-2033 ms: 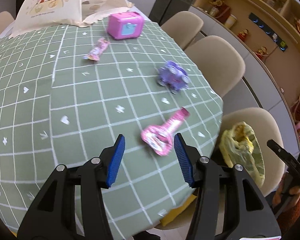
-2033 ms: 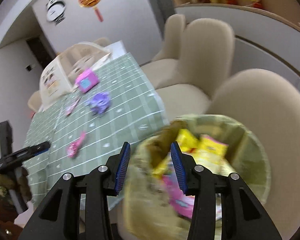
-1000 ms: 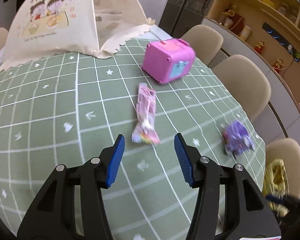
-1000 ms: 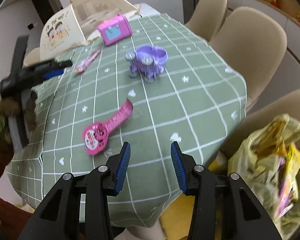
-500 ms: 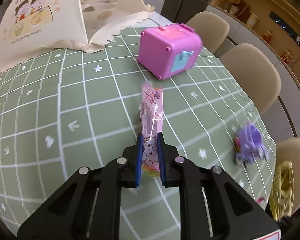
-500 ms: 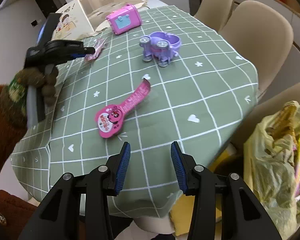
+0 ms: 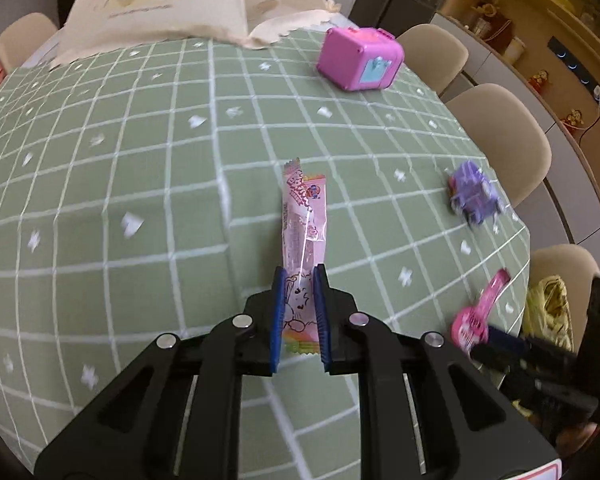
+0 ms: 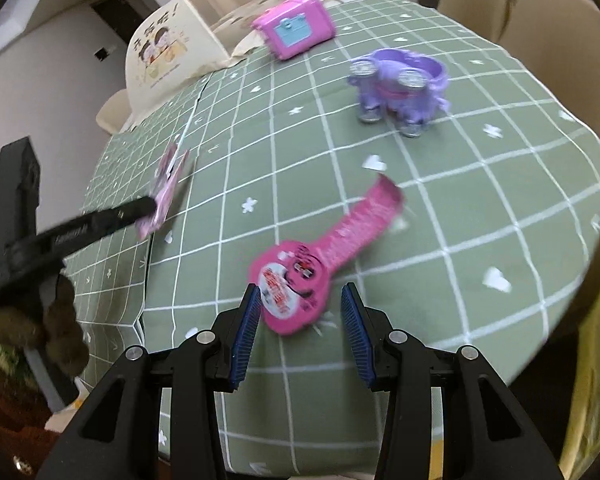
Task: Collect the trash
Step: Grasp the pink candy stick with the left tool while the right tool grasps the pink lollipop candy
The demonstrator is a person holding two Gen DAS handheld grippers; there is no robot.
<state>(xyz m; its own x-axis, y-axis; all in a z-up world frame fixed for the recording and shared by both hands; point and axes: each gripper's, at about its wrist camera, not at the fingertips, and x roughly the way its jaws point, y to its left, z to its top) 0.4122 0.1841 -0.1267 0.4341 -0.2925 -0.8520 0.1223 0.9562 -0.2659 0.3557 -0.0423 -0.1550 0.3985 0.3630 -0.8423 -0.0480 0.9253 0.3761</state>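
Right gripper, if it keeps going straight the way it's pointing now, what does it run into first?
Most likely the pink guitar-shaped toy. Its round body lies just ahead of the open right gripper, roughly between the fingertips, on the green checked tablecloth. Depth is hard to judge.

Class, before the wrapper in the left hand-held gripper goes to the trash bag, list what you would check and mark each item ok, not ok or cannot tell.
1. Left hand-held gripper shut on the pink wrapper: ok.
2. Wrapper lifted off the green tablecloth: ok, judging by the right wrist view.
3. Yellow trash bag in sight, on a chair at the table's edge: ok.
4. Bag mouth open: cannot tell.
5. Right hand-held gripper open and holding nothing, over the pink guitar-shaped pack: ok.
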